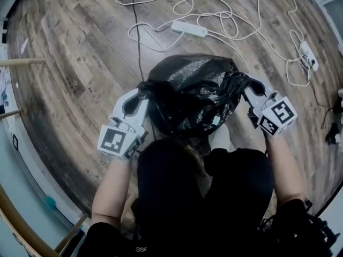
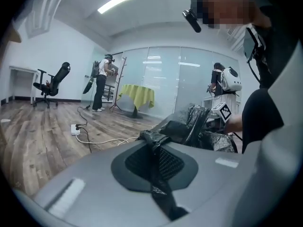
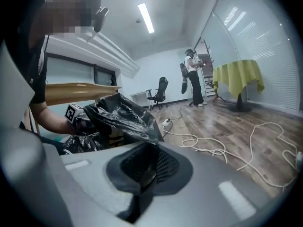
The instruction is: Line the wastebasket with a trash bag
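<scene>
Bag: the black trash bag point(image 1: 190, 92) hangs puffed up between the two grippers. One side of its rim goes to the left gripper point(image 1: 142, 90) and the other side to the right gripper point(image 1: 250, 89). It sits just in front of the person's legs point(image 1: 214, 191).

Floor: wood plank floor point(image 1: 64, 63), with the bag over roughly the middle of it. A white power strip point(image 1: 188, 29) and loops of white cable point(image 1: 236, 20) lie toward the far edge, beyond the bag.

Room: the gripper views show an office chair point(image 2: 52, 82), a yellow-draped table point(image 2: 137, 96) by a glass wall point(image 2: 189, 79), and another person point(image 2: 102, 86) standing near it.

Left gripper: jaws squeezed together on a bunched strip of the bag's film.

Right gripper: same deal, jaws closed tight on the bag's rim, with the film spilling out over the front of them.
</scene>
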A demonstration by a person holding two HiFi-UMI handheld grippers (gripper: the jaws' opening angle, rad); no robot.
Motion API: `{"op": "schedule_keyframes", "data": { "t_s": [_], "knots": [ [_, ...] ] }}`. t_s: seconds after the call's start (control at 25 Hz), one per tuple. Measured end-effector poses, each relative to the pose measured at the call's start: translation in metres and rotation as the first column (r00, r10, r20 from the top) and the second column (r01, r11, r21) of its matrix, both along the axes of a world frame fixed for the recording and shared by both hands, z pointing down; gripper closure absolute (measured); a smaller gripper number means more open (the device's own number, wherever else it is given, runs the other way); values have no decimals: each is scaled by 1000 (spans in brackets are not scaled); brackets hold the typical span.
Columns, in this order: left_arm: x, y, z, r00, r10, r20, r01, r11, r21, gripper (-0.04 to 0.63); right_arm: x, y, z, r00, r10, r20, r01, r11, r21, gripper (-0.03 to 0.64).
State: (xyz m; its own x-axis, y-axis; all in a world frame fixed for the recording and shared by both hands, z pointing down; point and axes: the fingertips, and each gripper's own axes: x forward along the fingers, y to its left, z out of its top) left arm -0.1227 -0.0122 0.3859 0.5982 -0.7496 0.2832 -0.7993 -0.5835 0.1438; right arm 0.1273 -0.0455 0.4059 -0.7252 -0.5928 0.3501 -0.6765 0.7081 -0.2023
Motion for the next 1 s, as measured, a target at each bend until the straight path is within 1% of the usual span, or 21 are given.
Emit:
{"op": "schedule_keyframes", "data": {
  "t_s": [0.04,0.12,0.24,0.36,0.44,0.68,0.84,1.0],
  "knots": [
    [-2,-3,2,1000,-10,-13,11,1000,7,592,0,-3,2,1000,2,5,-2,1000,-12,615],
    [-5,-10,8,1000,-19,-10,19,1000,13,592,0,-12,7,1000,11,13,-11,999,-51,615],
    [-7,-19,20,1000,-17,9,17,1000,-14,592,0,-27,20,999,28,18,-26,991,-129,615],
    [-12,-28,33,1000,-28,14,29,999,-37,592,1,-38,37,998,44,33,-37,979,-199,615],
    [-17,-35,42,999,-43,20,44,998,-45,592,3,-44,45,998,49,38,-40,975,-217,615],
    [-23,-52,73,997,-63,46,67,994,-91,592,6,-53,73,999,37,10,-33,975,-219,615],
    [-29,-54,96,995,-76,62,84,987,-140,592,15,-56,97,998,63,7,-59,960,-274,615],
    [-32,-55,117,994,-62,87,78,979,-186,592,21,-56,122,997,75,-2,-72,939,-336,615]
  ]
}}
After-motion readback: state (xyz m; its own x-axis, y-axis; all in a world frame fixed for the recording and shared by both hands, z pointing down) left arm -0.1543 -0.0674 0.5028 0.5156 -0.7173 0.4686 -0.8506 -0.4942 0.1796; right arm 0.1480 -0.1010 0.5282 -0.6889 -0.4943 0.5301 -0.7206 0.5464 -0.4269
